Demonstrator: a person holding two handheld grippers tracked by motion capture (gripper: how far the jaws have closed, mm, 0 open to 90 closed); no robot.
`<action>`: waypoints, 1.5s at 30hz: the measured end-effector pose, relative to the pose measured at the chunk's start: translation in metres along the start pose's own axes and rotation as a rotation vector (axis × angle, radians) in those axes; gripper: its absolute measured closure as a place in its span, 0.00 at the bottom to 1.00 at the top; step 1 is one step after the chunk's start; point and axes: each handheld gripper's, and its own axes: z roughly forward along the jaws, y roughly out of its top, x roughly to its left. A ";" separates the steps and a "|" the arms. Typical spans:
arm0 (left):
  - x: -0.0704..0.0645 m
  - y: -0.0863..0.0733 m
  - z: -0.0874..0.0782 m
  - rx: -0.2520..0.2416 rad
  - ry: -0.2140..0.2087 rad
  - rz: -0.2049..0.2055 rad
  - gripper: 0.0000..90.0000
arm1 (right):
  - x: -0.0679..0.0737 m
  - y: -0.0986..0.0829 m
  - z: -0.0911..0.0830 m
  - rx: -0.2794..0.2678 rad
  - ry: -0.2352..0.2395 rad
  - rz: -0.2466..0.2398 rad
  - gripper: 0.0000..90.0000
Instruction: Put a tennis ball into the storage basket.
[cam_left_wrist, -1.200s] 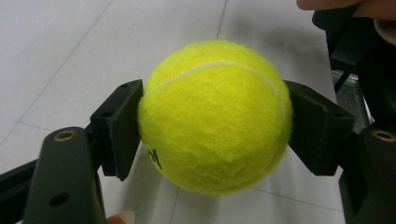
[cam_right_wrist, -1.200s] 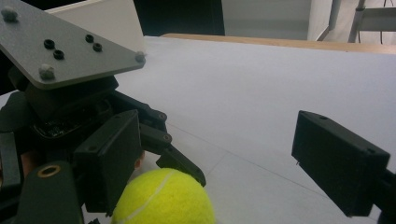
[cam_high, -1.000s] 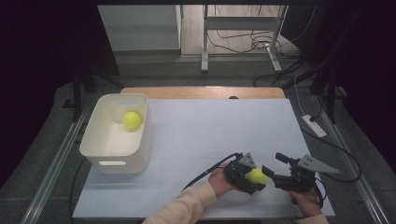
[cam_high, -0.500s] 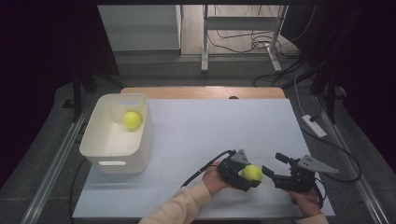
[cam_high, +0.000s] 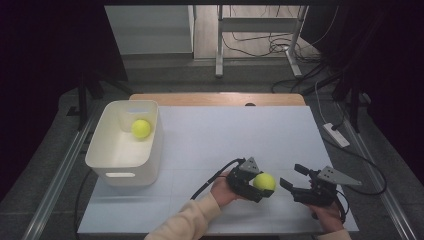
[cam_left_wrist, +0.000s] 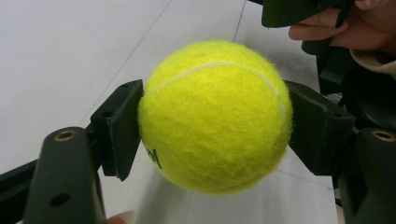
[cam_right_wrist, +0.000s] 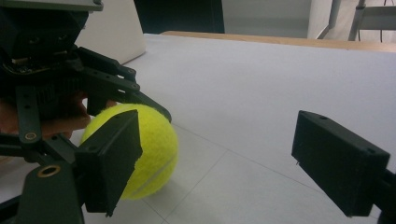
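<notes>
Black jaws, cream sleeve (cam_high: 185, 222)

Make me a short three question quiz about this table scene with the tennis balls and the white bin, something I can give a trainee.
1. True or false: the left gripper is shut on a tennis ball.
2. Where does the second ball lie? A) in the white bin B) on the table mat beside the bin C) between the right gripper's jaws
3. Fill in: the right gripper has its jaws ____ with nothing between them.

Key
1. True: both pads press the ball's sides in the left gripper view.
2. A: it lies in the bin's far part, seen from the high view.
3. Open: the held ball sits beyond its left jaw, not between the two.
</notes>
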 end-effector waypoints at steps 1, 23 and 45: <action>0.000 0.000 0.000 0.000 0.000 0.000 0.30 | 0.000 0.000 0.000 0.000 0.000 0.000 0.18; 0.005 -0.003 -0.027 -0.038 0.040 0.000 0.30 | 0.000 0.000 0.000 0.005 -0.004 0.001 0.18; 0.009 -0.011 -0.065 -0.092 0.088 -0.014 0.30 | 0.000 -0.001 0.001 0.011 -0.006 -0.002 0.18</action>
